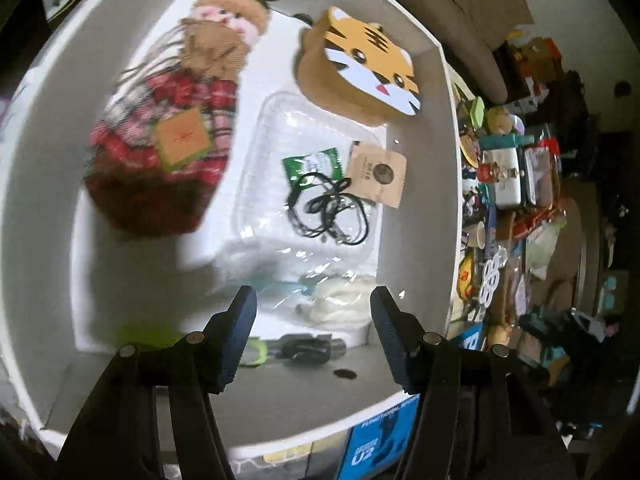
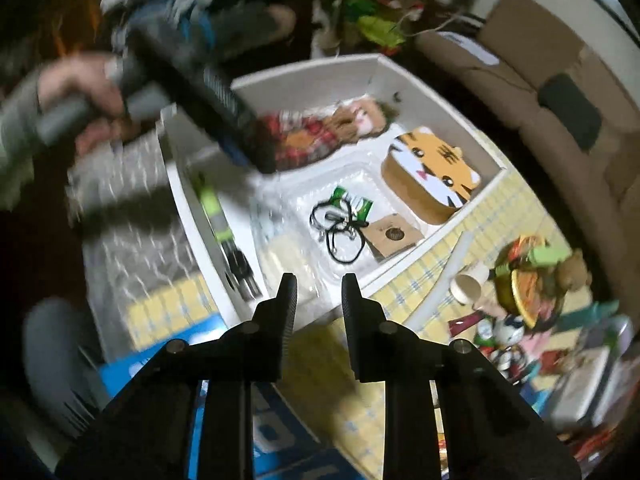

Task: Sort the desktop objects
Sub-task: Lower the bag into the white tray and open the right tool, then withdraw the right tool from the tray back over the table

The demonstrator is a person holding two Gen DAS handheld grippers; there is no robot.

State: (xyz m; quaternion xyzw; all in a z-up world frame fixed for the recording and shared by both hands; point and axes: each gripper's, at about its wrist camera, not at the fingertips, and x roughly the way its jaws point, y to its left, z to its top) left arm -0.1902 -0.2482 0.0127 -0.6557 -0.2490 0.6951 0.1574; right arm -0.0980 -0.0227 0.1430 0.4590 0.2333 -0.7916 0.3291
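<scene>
Hovering: left gripper hung over the near end of the white box, its fingers spread wide with nothing between them.
Right gripper: right gripper sat above the box's near rim, fingers apart by a narrower gap and empty.
Rag doll: a rag doll in a red plaid dress lay along the left side of the box; it looked soft and light, likely to flop, so the stuffed torso seemed the best hold.
Tiger box: a tiger-face box rested in the far right corner; its walls looked stiff and smooth, probably best pinched across the brown side.
Clear tray: a clear plastic tray sat mid-box, thin and glossy, likely slippery and easily crushed.
Tray contents: a tangled black cord, a green sachet and a brown paper packet lay in it, touching; all seemed light, the cord limp.
Sorting stock: cluttered toys and a paper cup lay on the checked surface right of the box.
Blur: the person's hand on the left gripper showed only as a smear.
</scene>
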